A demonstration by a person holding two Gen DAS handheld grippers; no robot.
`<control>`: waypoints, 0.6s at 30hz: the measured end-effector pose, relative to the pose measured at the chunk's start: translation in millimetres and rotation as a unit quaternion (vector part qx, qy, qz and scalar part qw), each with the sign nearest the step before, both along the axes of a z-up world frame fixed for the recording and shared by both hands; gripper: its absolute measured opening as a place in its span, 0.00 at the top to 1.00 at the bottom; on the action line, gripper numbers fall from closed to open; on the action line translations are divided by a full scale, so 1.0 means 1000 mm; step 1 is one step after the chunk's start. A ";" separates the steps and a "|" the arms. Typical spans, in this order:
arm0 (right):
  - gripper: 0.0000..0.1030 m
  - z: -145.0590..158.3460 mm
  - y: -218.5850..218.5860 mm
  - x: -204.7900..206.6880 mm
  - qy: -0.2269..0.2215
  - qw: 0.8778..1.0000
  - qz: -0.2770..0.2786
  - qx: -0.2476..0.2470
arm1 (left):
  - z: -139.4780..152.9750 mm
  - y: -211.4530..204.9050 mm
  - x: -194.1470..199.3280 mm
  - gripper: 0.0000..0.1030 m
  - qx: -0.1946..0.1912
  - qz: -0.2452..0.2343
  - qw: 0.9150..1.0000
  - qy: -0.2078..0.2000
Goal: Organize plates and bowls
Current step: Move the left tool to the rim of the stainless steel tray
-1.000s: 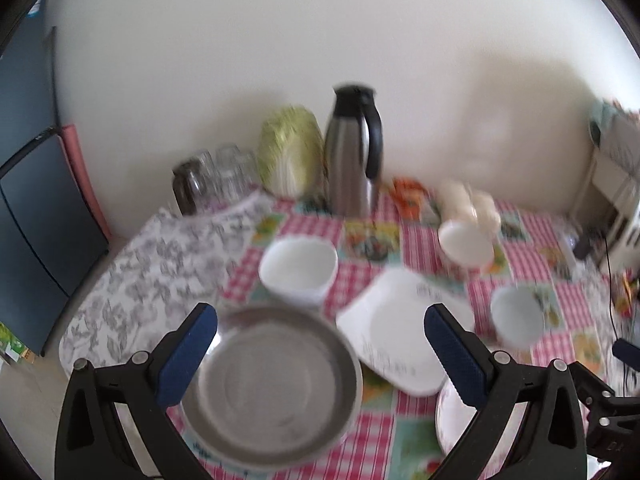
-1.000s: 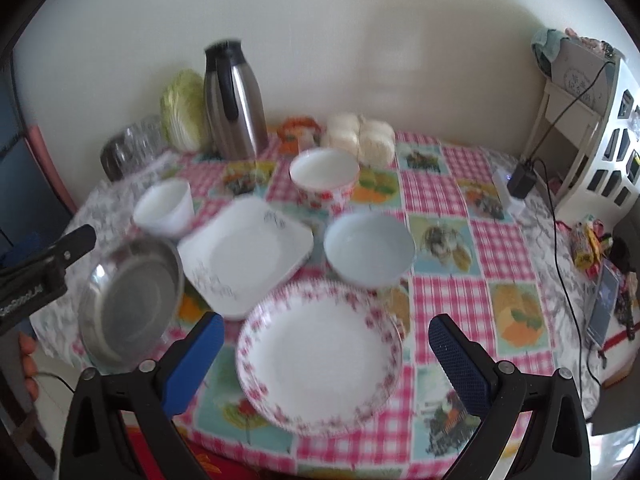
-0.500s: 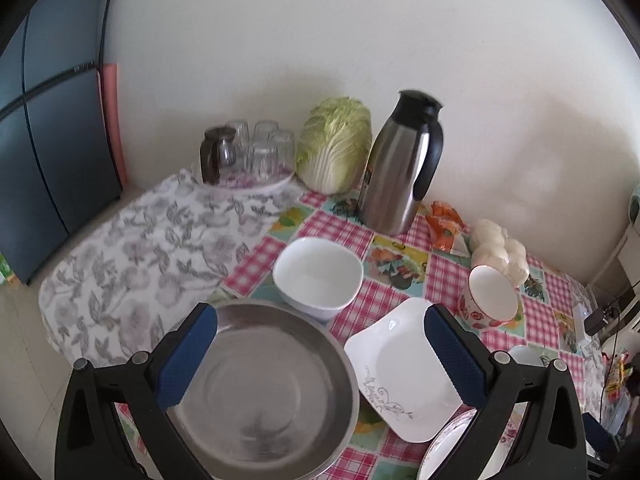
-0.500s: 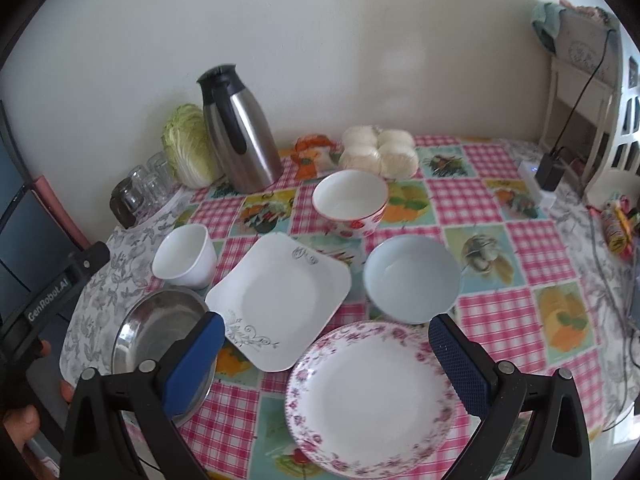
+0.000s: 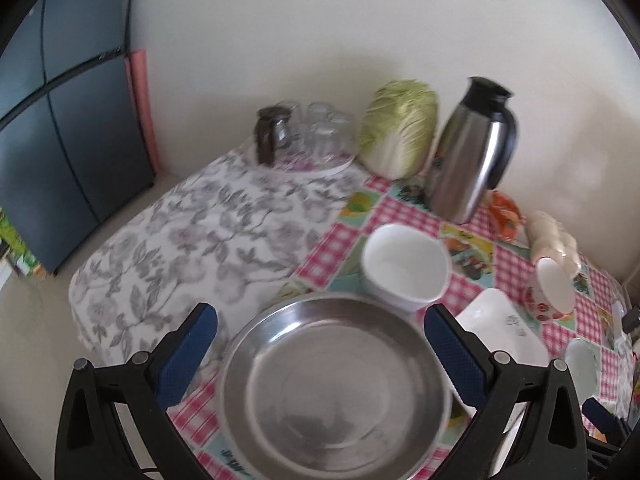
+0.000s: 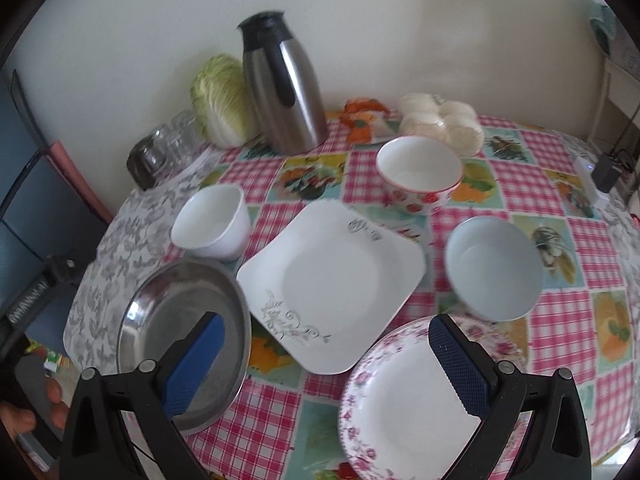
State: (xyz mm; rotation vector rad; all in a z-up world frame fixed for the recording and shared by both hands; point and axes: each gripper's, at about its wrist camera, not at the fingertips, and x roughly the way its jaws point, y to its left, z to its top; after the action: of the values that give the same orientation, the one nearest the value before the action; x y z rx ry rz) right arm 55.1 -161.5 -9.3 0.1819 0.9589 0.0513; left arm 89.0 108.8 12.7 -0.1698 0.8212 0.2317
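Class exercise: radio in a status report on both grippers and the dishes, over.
Left gripper open, over steel plate. Right gripper open, empty, above floral plate. Square plate and three bowls unstacked. Nothing blocking.

Right tool (image 6: 326, 354) is held wide open above the counter (image 6: 560, 240), nothing gripped. Steel bowl (image 6: 184, 340) is seen at lower left, tilted; square plate (image 6: 332, 284) just beside it, centre. Floral plate (image 6: 404, 400) sits under the right finger. White cup (image 6: 212, 222), strawberry bowl (image 6: 420, 174), blue bowl (image 6: 494, 268) stand apart. Thermos (image 6: 284, 84) and cabbage (image 6: 222, 100) are at the wall.
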 end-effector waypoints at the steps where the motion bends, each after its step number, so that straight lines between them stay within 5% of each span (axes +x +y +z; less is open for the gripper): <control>1: 0.00 -0.002 0.002 0.001 0.003 1.000 0.003 0.001 | -0.002 0.004 0.000 0.00 -0.004 0.002 1.000 0.004; 10: 0.00 -0.024 0.037 0.006 0.019 0.998 0.049 0.021 | -0.024 0.054 -0.008 0.00 -0.040 0.051 0.998 0.019; 14: 0.00 -0.038 0.046 0.011 0.040 0.997 0.054 0.037 | -0.048 0.071 -0.002 0.00 -0.058 0.063 0.995 0.060; 18: 0.13 -0.049 0.052 0.013 0.056 0.995 0.058 0.056 | -0.064 0.082 0.001 0.01 -0.073 0.064 0.992 0.078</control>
State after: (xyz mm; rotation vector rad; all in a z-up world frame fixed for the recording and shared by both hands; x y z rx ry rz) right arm 68.2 -109.8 -58.0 0.2346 1.0783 0.2051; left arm 89.9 190.6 -51.7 -0.3454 0.9849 0.3094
